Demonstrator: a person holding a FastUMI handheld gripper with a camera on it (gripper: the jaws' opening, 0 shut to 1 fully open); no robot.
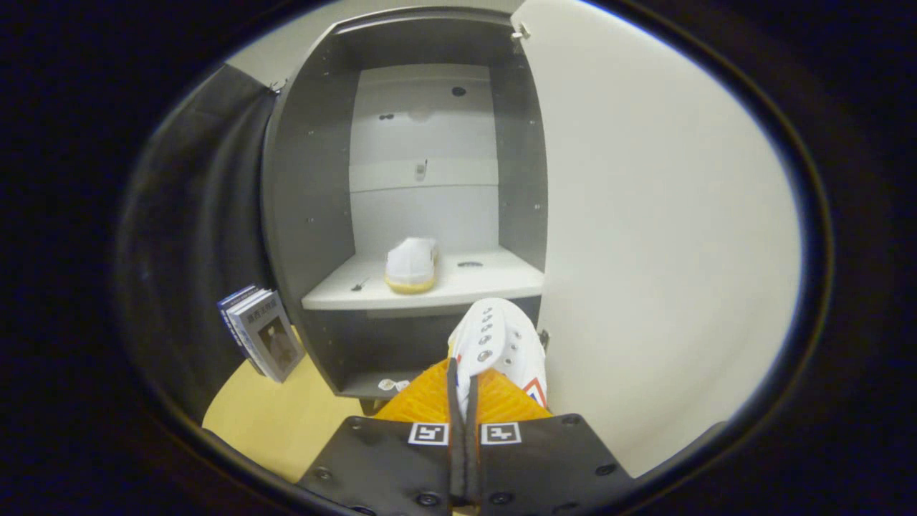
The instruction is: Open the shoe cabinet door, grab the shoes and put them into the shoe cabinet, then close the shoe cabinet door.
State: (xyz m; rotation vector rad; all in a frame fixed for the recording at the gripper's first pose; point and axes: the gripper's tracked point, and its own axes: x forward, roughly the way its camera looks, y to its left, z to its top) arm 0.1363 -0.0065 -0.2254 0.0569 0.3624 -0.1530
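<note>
**Second shoe held in front of the open cabinet**

The gripper (pixel 463 390) has its jaws clenched on a white shoe (pixel 501 344), pinching a thin edge of it between the two fingers, which stand almost together. The held shoe rises just ahead of the fingers, lace eyelets facing the camera, and it sits in front of the lower right part of the shoe cabinet (pixel 308 201), close to the foot of the open door.

The cabinet door (pixel 659 236) is swung wide to the right of the cabinet, its pale inner face turned toward the camera. Inside the cabinet, a light shelf (pixel 494 283) runs across the middle, and a second white shoe (pixel 411 264) with a yellowish sole rests on it, a little left of centre and well back from the shelf's front edge. A few small dark marks lie on the shelf on either side of that shoe. Below the shelf is a dark lower compartment.

To the left of the cabinet, some books (pixel 261 340) lean upright on the yellow floor (pixel 286 423).
</note>
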